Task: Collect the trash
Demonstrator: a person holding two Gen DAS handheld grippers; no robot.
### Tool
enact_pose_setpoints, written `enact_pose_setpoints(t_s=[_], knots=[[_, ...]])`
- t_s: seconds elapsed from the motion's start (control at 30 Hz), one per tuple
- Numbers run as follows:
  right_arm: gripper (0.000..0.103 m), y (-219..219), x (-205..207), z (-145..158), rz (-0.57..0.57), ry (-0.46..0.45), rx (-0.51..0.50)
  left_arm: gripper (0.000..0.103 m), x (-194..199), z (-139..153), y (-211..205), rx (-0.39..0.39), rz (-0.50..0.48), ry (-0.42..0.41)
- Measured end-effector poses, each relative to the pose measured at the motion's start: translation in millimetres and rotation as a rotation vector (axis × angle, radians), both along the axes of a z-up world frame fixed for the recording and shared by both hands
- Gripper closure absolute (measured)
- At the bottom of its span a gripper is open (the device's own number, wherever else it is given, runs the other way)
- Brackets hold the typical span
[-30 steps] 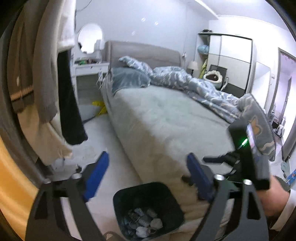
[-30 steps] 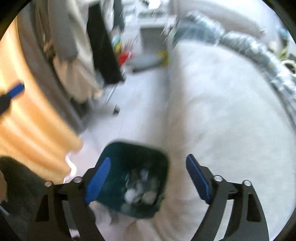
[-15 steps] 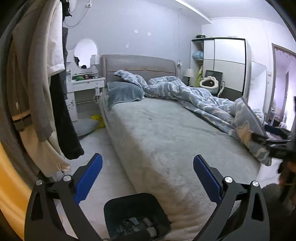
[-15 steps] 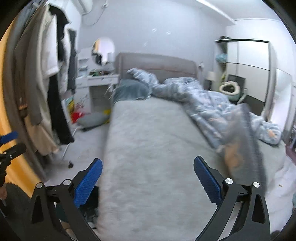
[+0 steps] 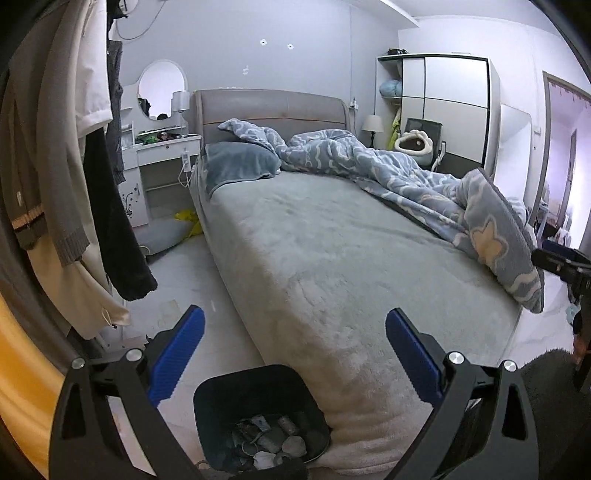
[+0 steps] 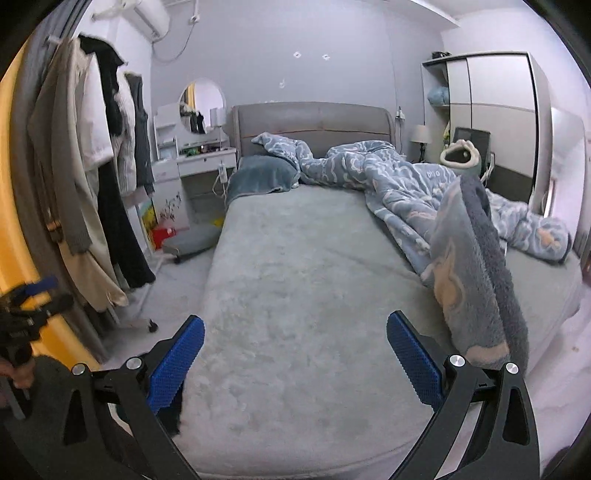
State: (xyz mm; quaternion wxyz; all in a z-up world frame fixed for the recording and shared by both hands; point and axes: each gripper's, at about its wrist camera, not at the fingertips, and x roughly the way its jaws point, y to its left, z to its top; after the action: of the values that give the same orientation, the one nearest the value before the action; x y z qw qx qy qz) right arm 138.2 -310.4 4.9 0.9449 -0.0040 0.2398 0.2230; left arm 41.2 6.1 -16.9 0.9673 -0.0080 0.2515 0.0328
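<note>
Grey bed (image 5: 332, 258) fills both views. Only the left wrist view shows the trash bin (image 5: 258, 417), lower centre. Left claw (image 5: 293, 354) and right claw (image 6: 295, 354): wide, empty.

Counts:
- 2 tools: left tool (image 5: 293, 349), right tool (image 6: 295, 349), 2 blue fingers each, nothing between them.
- 1 trash bin (image 5: 221, 398) on the floor at the bed's foot corner; crumpled trash (image 5: 267, 439) inside, too jumbled to count.
- 1 bed (image 6: 295, 295), 1 pillow (image 6: 258, 177), 1 blue patterned duvet (image 6: 399, 184).
- 1 desk (image 6: 207, 162) with 1 round mirror (image 6: 202, 105) above it.
- 1 wardrobe (image 6: 495, 110), 1 bedside lamp (image 6: 420, 134).
- 1 clothes rack (image 6: 142, 317), several hanging garments, overlapping, no exact count.
- 1 air conditioner (image 6: 136, 14).
</note>
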Motion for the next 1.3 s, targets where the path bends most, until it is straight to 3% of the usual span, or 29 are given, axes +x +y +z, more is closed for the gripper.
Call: enact_pose_setpoints(t_s=[0.47, 1.3], knots=[[0.003, 9.2, -2.2, -0.3, 0.044, 0.010, -0.004, 0.003, 5.8, -5.1, -3.7, 0.027, 0.010, 0.029], [0.003, 7.8, 1.5, -2.1, 0.055, 0.015, -0.007, 0.003, 7.1, -9.4, 1.7, -0.005, 0.025, 0.048]])
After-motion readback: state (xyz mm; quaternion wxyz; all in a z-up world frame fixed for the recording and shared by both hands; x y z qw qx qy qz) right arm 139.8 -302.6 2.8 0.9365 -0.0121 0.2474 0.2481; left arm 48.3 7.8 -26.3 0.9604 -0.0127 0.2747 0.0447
